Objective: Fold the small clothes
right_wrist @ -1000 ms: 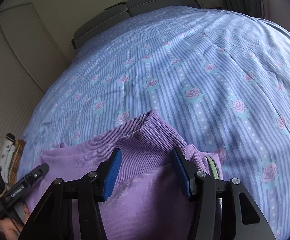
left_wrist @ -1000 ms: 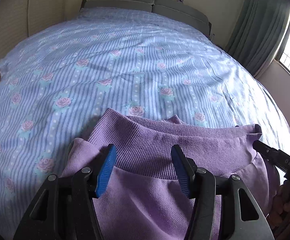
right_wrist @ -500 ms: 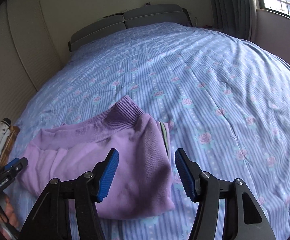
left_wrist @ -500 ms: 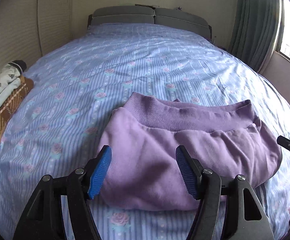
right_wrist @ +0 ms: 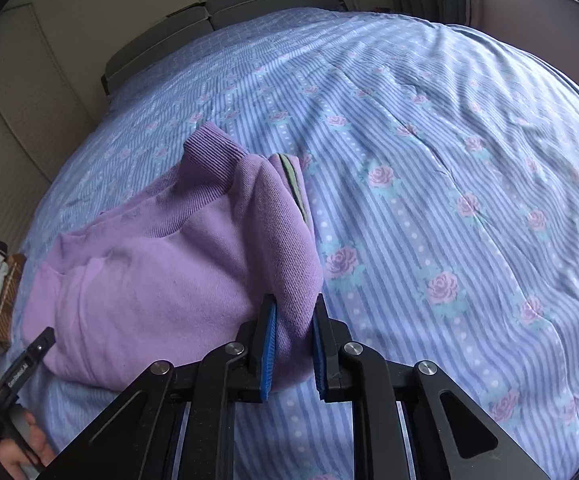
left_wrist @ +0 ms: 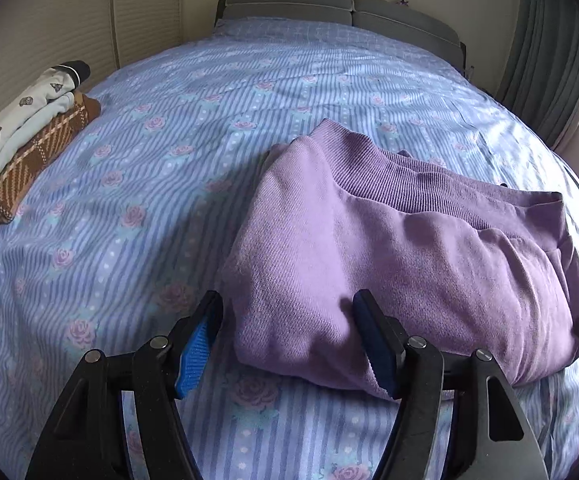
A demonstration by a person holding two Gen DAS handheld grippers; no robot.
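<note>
Nearest to us, our right gripper [right_wrist: 292, 344] pinches the near right corner of the purple sweatshirt [right_wrist: 161, 280], its blue pads [right_wrist: 268, 344] pressed into a bunched fold of the cloth. Our left gripper [left_wrist: 285, 344] hangs with its jaws spread wide at the sweatshirt's near left corner; one finger [left_wrist: 373, 340] lies against the fabric and the other sits just off the edge over the bedspread [left_wrist: 129, 184], with nothing clamped. The sweatshirt lies folded into a thick bundle on the striped, rose-patterned bedspread, ribbed hem on the far side and a green-edged layer showing at its right side. Farther left, well apart from it, a stack of folded clothes [left_wrist: 21, 132] rests near the bed's edge. Beyond stands the grey headboard [left_wrist: 329, 8]
</note>
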